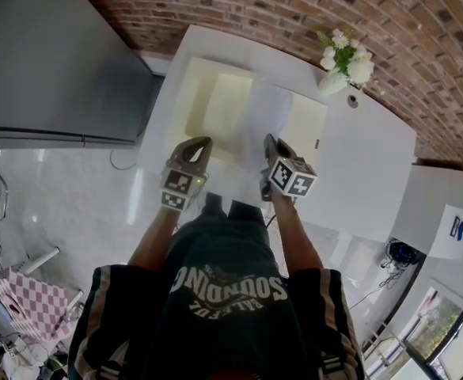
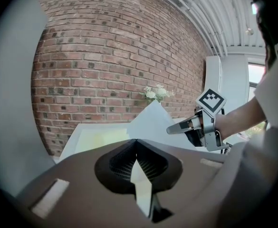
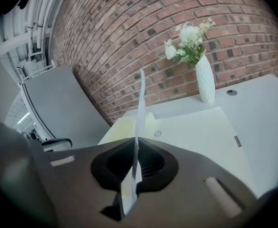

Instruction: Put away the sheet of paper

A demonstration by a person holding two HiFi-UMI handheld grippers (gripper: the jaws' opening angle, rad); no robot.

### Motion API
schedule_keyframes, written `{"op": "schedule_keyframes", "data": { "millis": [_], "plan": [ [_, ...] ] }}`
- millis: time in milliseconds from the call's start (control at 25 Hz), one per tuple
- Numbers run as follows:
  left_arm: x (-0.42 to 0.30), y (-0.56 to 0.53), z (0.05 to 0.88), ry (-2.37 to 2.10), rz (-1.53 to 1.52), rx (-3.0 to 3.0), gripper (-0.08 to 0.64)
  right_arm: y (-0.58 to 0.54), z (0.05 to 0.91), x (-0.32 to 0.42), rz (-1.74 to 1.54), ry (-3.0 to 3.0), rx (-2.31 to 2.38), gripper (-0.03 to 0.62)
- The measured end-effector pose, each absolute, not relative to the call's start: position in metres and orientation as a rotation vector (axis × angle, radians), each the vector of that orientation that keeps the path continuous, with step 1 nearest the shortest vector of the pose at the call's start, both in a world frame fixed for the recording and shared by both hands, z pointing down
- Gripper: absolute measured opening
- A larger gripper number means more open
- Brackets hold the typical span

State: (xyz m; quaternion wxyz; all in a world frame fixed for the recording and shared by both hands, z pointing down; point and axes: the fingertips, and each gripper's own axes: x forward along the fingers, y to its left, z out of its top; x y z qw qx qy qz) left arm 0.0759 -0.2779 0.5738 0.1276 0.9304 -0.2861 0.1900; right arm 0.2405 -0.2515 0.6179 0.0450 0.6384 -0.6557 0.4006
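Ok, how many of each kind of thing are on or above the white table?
Grey two-jaw grippers, left gripper and right gripper: 2
White sheet of paper: 1
White vase of white flowers: 1
Pale yellow open folder: 1
Total: 5

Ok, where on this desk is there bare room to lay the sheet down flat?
The widest bare patch is the white desk right of the cream pad, between the vase and the near edge. The pad's left half is uncovered too; the sheet of paper hangs over its middle. Tightest is the far corner, by the vase and cable hole.
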Motion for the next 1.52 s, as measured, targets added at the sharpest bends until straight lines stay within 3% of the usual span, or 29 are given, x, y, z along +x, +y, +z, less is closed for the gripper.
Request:
{"op": "schedule_keyframes", "data": {
  "millis": [800,1520],
  "plan": [
    [0.063,-0.286,0.591,-0.875,0.579,2.64,0.009,-0.263,0.676,0.268,1.592,-1.877,1.991,0.002],
    [0.038,-0.298,0.602,-0.961,0.567,2.56,0.009,-0.306,0.695,0.243,1.608,-1.915,1.852,0.002]
  ]
}}
